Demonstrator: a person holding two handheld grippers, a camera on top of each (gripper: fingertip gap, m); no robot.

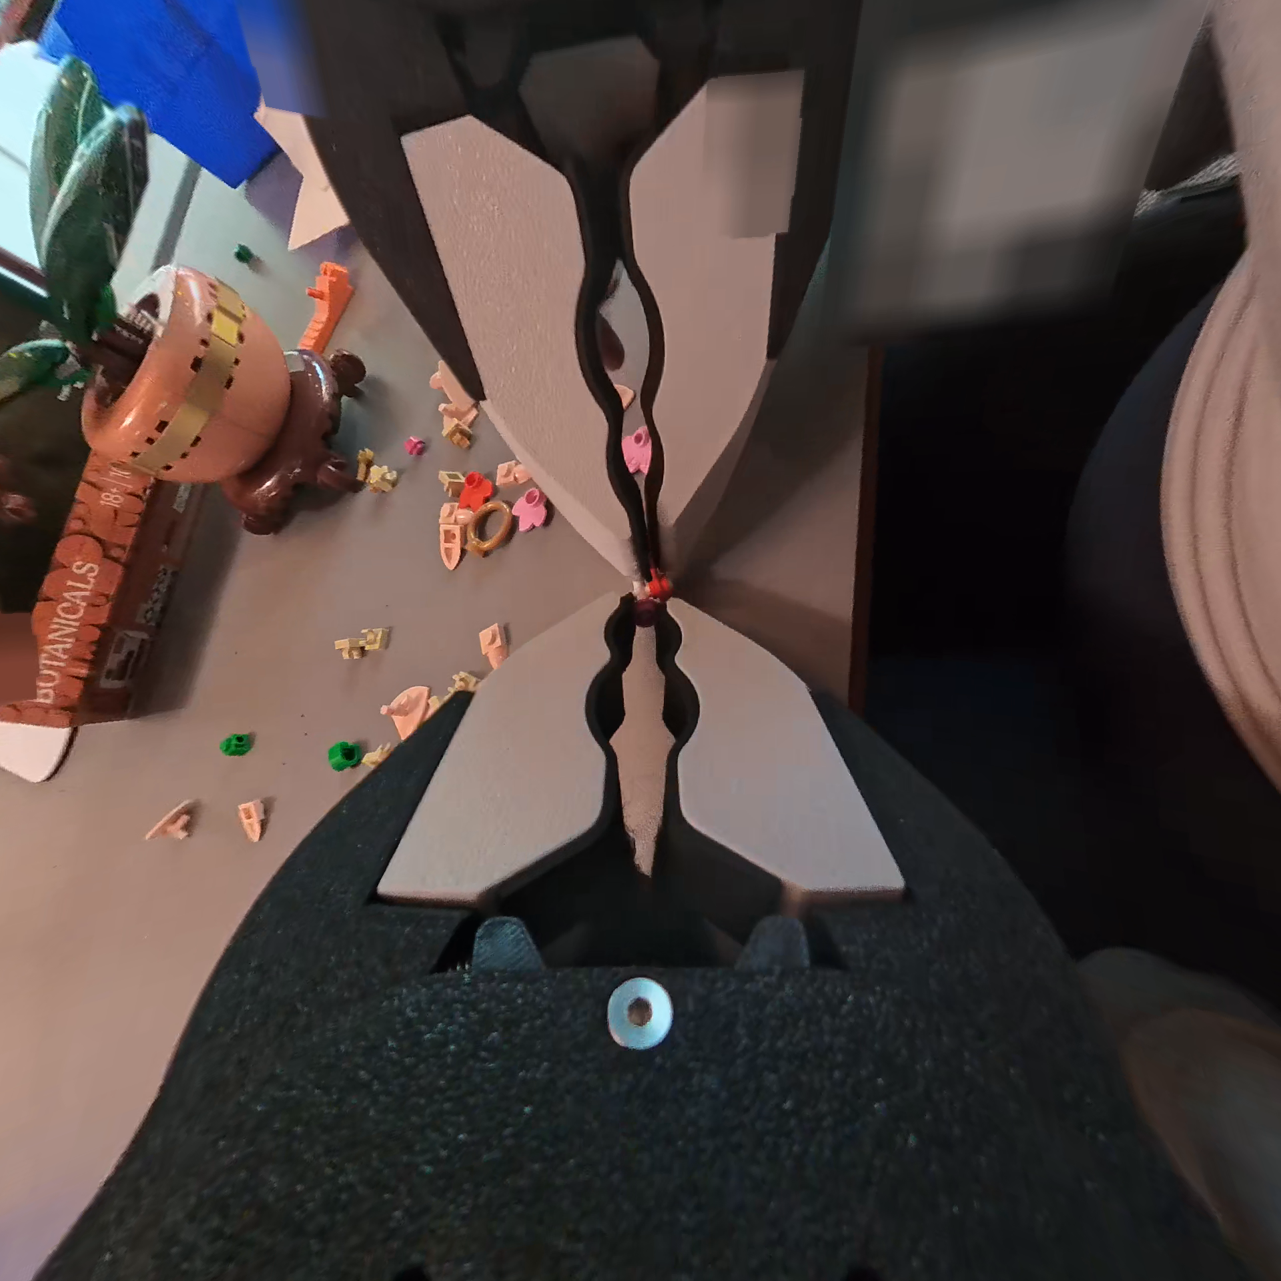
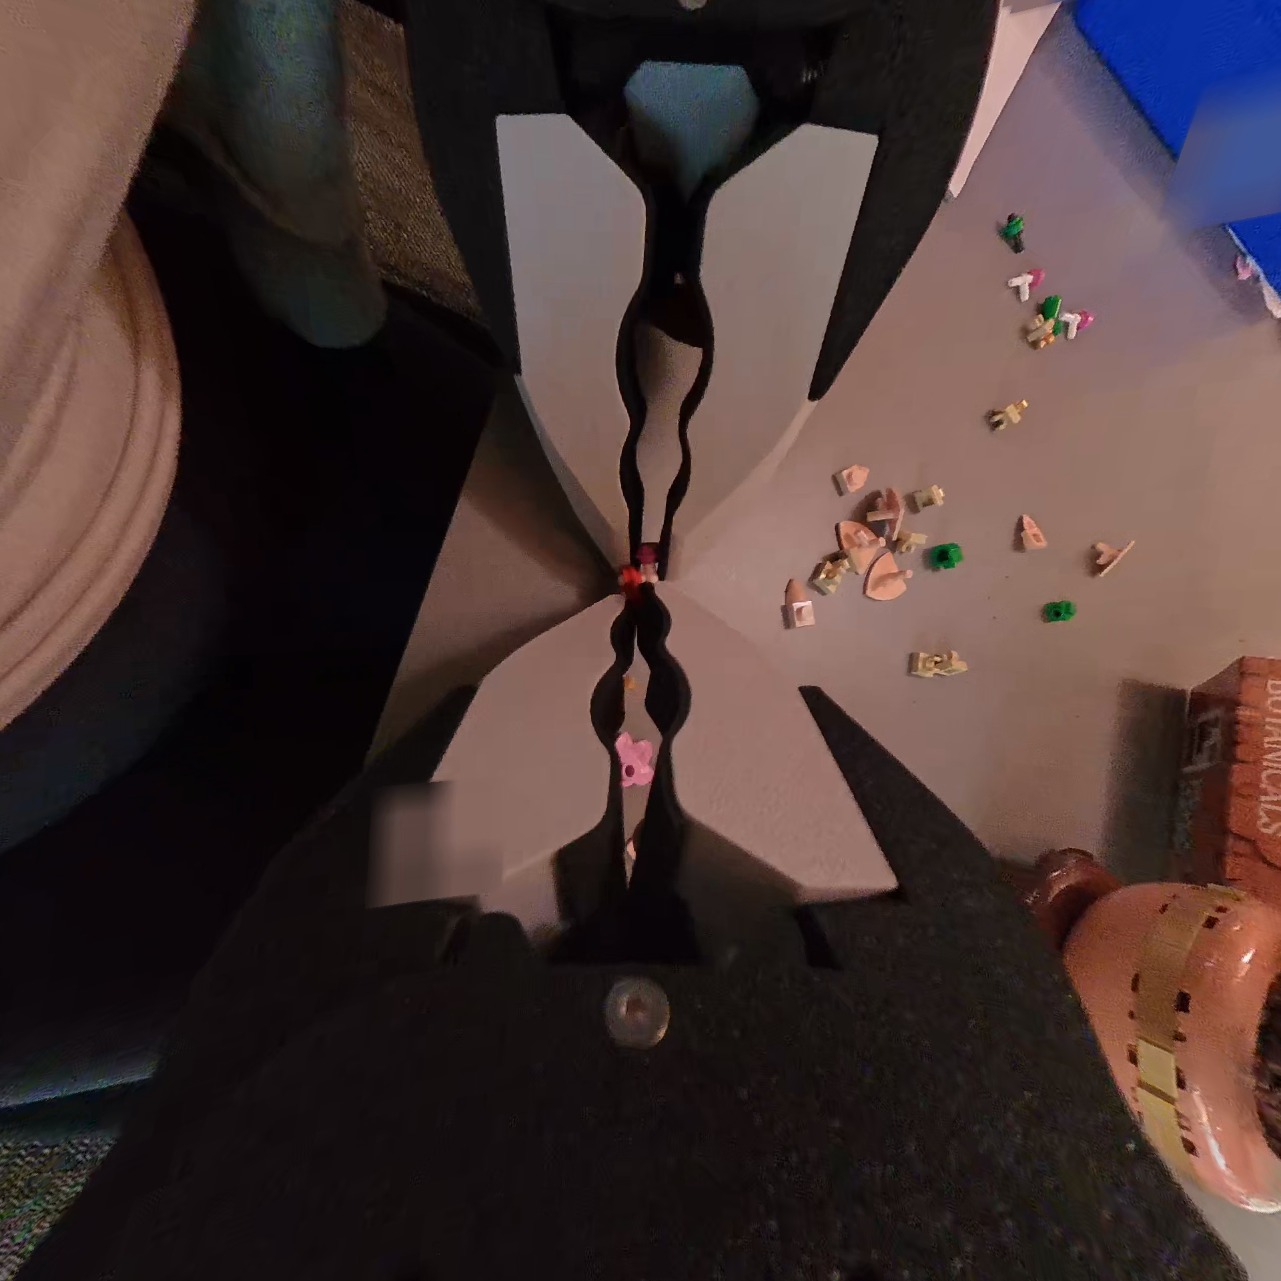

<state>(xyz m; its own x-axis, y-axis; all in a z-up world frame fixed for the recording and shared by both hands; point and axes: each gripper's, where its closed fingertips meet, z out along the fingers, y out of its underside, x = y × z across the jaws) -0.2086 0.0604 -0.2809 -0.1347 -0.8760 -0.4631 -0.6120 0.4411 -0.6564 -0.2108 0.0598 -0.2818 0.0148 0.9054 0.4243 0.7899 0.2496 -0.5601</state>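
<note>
My two grippers meet tip to tip above the grey table [image 1: 277,624]. My left gripper [image 1: 645,618] is shut on a small dark magenta stud piece [image 1: 646,610]. My right gripper [image 1: 648,574] comes in from the top of the left wrist view, shut on a small red piece [image 1: 660,588] with a white part. The two pieces touch. In the right wrist view, my right gripper [image 2: 632,597] holds the red piece [image 2: 629,577] against the magenta piece [image 2: 648,554] held by the left gripper [image 2: 648,544]. A pink flower piece [image 2: 632,759] lies on the table below.
A tan brick-built pot [image 1: 201,388] with a gold band, brown base and green leaves stands beside a brown box [image 1: 90,596]. Several loose tan, pink, red and green pieces [image 1: 478,513] lie scattered. A blue bin [image 1: 173,76] is farther off. A person's clothing [image 1: 1220,485] is past the table edge.
</note>
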